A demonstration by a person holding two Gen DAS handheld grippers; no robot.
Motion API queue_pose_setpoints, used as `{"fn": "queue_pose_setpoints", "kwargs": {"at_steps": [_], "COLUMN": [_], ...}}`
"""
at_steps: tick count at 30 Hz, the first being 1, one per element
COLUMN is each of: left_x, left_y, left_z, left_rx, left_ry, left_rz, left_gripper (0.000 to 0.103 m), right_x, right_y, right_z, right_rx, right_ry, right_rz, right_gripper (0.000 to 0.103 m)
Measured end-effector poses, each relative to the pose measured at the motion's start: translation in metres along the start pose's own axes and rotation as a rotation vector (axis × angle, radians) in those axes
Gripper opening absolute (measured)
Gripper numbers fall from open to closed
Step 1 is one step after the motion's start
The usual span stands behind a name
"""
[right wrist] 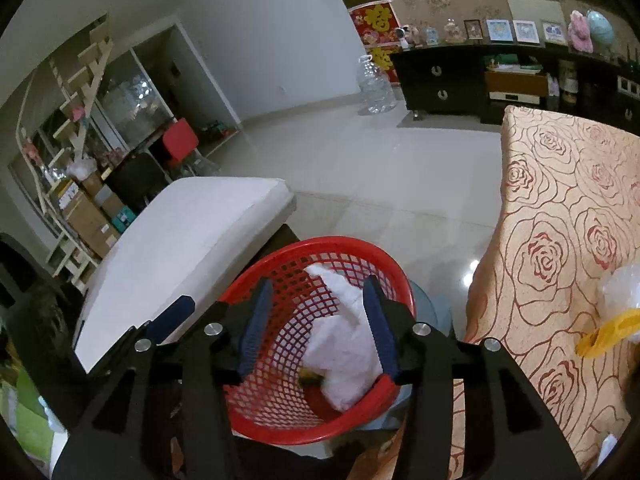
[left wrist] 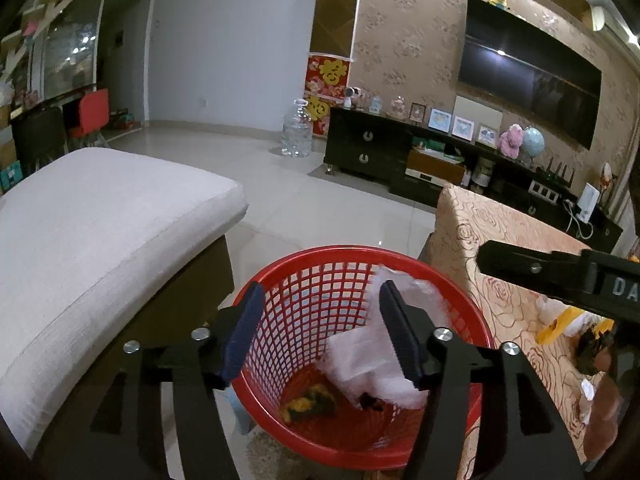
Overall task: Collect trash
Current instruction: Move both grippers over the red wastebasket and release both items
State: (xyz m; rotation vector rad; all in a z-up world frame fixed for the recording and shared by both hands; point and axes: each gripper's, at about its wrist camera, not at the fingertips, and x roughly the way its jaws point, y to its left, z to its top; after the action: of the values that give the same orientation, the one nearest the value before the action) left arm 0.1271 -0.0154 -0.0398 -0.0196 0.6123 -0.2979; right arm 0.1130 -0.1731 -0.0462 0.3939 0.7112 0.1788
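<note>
A red mesh basket (left wrist: 320, 258) stands on the floor between the sofa and the table; it also shows in the right wrist view (right wrist: 340, 246). White crumpled tissue (left wrist: 368, 364) lies inside it against the right wall, with yellow-green scraps (left wrist: 308, 404) at the bottom. The tissue (right wrist: 344, 356) also shows in the right wrist view. My left gripper (left wrist: 320, 332) is open above the basket, with nothing between its pads. My right gripper (right wrist: 316, 324) is open above the basket too. Its arm (left wrist: 560, 276) crosses the left wrist view at right.
A white sofa cushion (left wrist: 100, 248) lies left of the basket. A table with a rose-patterned cloth (right wrist: 560, 240) stands to the right, bearing a yellow wrapper (right wrist: 608, 332), clear plastic (right wrist: 620, 284) and dark scraps (left wrist: 592, 352). A dark TV cabinet (left wrist: 400, 160) and a water jug (left wrist: 297, 130) stand beyond.
</note>
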Motion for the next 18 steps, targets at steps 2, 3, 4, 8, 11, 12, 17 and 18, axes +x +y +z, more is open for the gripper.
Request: {"fn": "queue_pose_setpoints", "kwargs": {"at_steps": [2, 3, 4, 8, 11, 12, 17, 18], "left_x": [-0.002, -0.003, -0.005, -0.008, -0.01, -0.01, -0.01, -0.01], "left_y": [0.004, 0.004, 0.005, 0.007, 0.004, 0.003, -0.008, -0.011], "left_z": [0.0, 0.0, 0.0, 0.0, 0.0, 0.0, -0.001, -0.001], "left_rx": [-0.007, -0.008, -0.01, -0.011, -0.008, -0.006, 0.03, 0.038], "left_ry": [-0.008, -0.012, -0.02, -0.037, -0.046, -0.048, -0.059, -0.062], "left_rz": [0.002, 0.004, 0.006, 0.008, 0.01, 0.009, 0.004, 0.003], "left_gripper": [0.062, 0.063, 0.065, 0.067, 0.068, 0.069, 0.07, 0.07], "right_x": [-0.004, -0.008, -0.011, -0.023, -0.032, -0.034, -0.046, -0.049], "right_y": [0.0, 0.001, 0.0, -0.003, -0.008, -0.011, -0.023, -0.027], "right_z": [-0.001, -0.003, -0.004, -0.01, -0.016, -0.017, -0.025, -0.028], "right_rx": [-0.004, -0.012, -0.018, -0.049, -0.061, -0.062, -0.066, -0.065], "right_ry": [-0.011, -0.022, -0.028, -0.055, -0.072, -0.076, -0.092, -0.095], "right_rz": [-0.001, -0.009, -0.015, -0.058, -0.094, -0.102, -0.154, -0.167], "right_gripper": [0.046, 0.046, 0.046, 0.046, 0.046, 0.046, 0.048, 0.048]}}
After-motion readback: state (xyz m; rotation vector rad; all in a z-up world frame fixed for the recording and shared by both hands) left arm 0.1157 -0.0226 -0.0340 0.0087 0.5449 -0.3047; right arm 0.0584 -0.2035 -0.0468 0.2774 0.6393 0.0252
